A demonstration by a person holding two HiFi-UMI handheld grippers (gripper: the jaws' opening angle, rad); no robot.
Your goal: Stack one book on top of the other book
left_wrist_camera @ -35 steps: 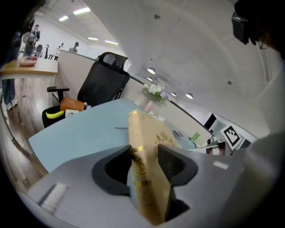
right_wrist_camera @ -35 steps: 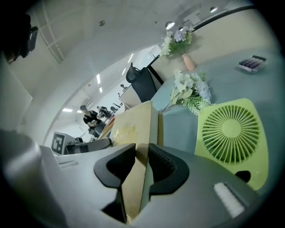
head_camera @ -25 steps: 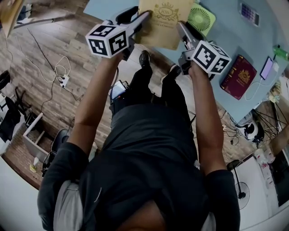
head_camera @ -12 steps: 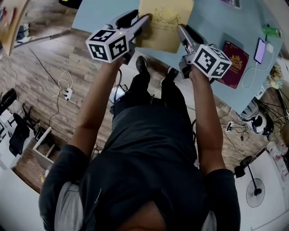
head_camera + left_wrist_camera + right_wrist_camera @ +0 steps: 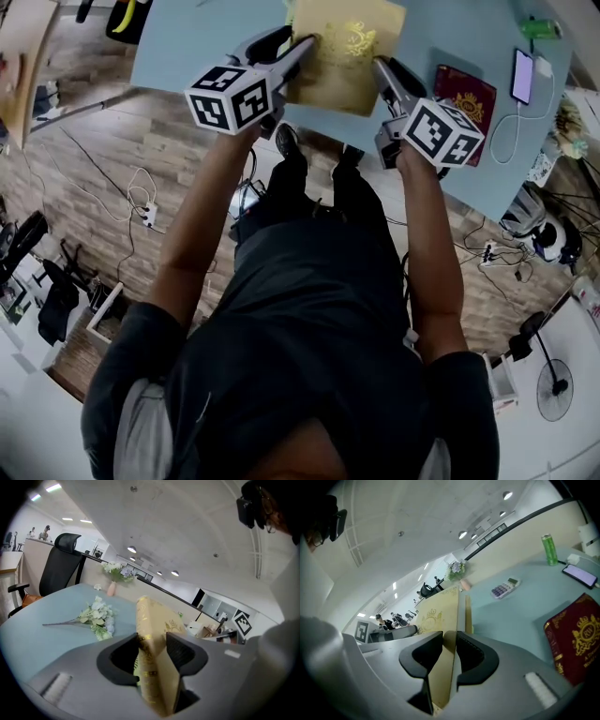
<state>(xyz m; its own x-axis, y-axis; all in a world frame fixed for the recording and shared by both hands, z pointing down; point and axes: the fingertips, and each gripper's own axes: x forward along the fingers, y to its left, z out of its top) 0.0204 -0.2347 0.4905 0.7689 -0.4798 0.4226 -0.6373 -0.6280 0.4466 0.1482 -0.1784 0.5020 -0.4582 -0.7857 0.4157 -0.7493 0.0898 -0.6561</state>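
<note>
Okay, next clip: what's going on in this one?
A person is gripping a gold book from both sides. The left gripper is shut on one edge and the right gripper is shut on the opposite edge. The book is at the near edge of the light blue table. A red book lies flat on the table to the person's right, apart from the gold one, so the stack is not yet made.

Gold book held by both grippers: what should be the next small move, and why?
Probably carry the gold book rightward, over the red book. The left gripper and right gripper clamp its edges; the red book lies flat, uncovered, to its right.
</note>
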